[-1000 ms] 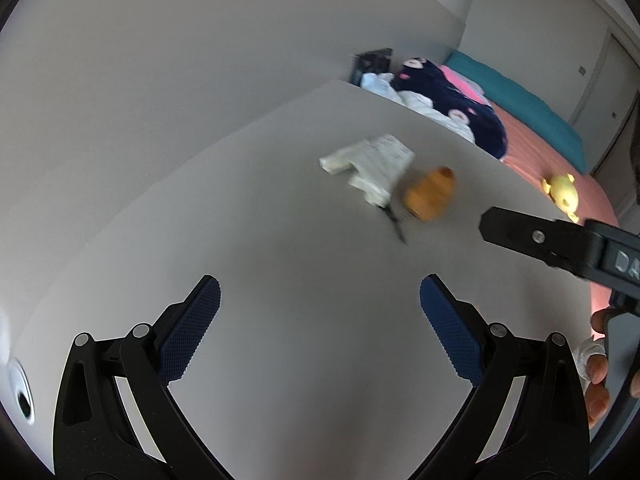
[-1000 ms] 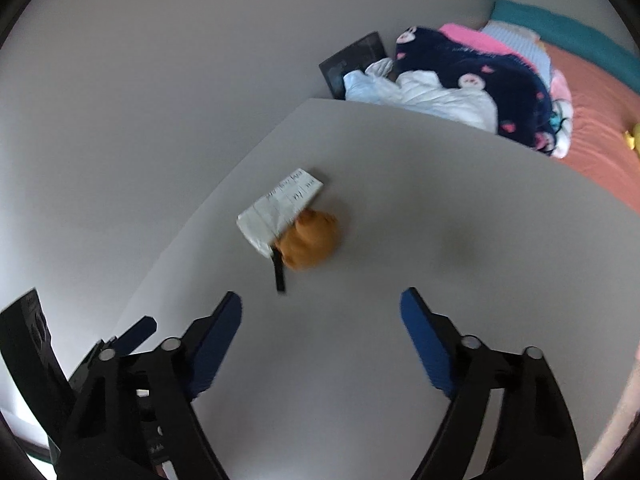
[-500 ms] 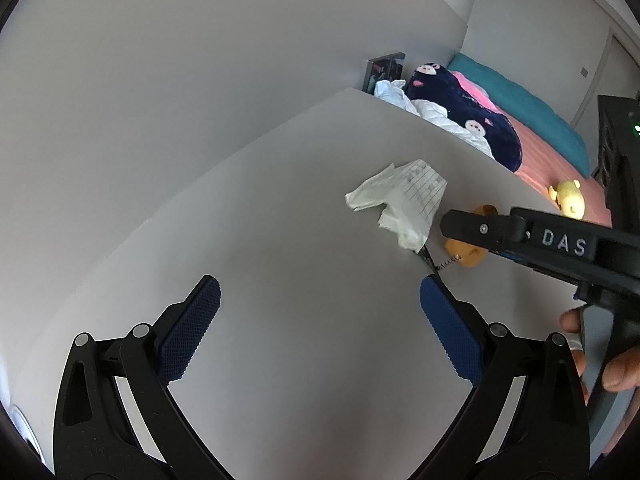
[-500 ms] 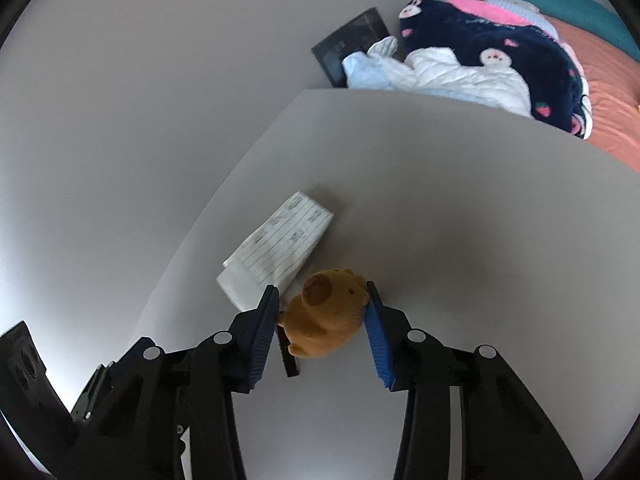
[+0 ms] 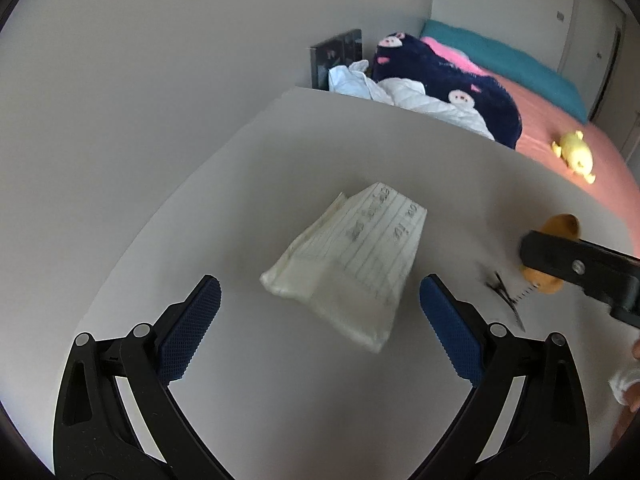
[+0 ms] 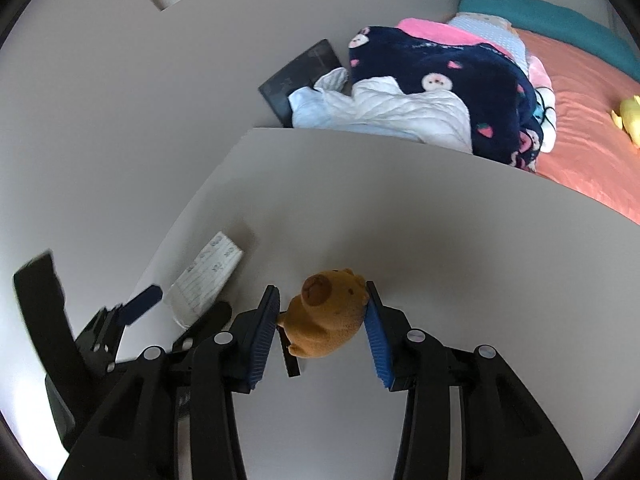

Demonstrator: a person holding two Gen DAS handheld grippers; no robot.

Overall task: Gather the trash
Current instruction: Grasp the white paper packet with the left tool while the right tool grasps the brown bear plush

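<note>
A folded piece of lined paper [image 5: 352, 256] lies on the white table [image 5: 280, 400], just ahead of and between the fingers of my open left gripper [image 5: 320, 320]. It also shows in the right wrist view [image 6: 208, 280]. My right gripper [image 6: 324, 320] is shut on a small brown plush bear [image 6: 328, 312], whose black strap [image 6: 290, 356] hangs below. In the left wrist view the bear [image 5: 556, 228] is partly hidden behind the right gripper's finger [image 5: 576, 264].
Beyond the table's far edge is a bed [image 6: 580, 152] with a navy blanket [image 6: 440, 68], white clothing [image 6: 384, 116] and a yellow plush toy [image 5: 574, 156]. A dark flat panel [image 6: 300, 76] leans by the wall.
My right gripper closed on the plush bear and holds it. My left gripper moved forward to the lined paper, which now lies between its open fingers.
</note>
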